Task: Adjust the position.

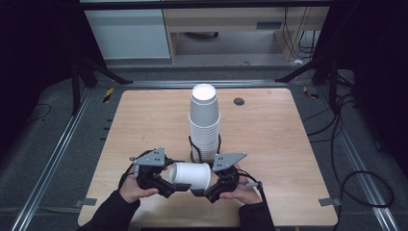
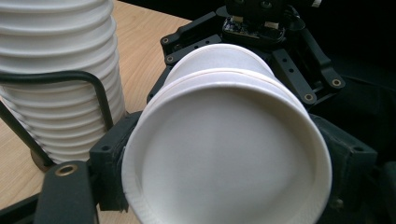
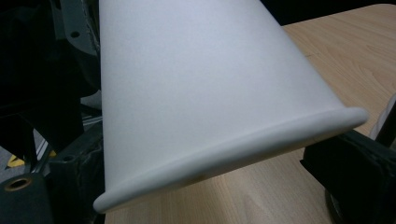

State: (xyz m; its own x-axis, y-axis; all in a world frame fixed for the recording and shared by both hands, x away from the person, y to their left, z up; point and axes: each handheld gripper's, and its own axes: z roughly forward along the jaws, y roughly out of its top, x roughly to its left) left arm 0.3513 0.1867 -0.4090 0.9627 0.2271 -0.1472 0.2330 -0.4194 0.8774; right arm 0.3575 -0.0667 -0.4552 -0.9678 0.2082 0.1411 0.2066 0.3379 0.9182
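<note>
Currently left gripper [image 1: 179, 186] and right gripper [image 1: 201, 191] both grasp the sideways cup [image 1: 191, 175] between them, apparently two nested; stack [image 1: 204, 122] just behind.

This looks like a lab set up for recording. The wooden worktop [image 1: 269, 144] stands inside a dark metal frame [image 1: 332, 62], with rails [image 1: 53, 159] on the grey floor beside it. Loose cables [image 1: 356, 178] trail right of the worktop, and plain cabinets [image 1: 130, 33] stand behind it.
</note>
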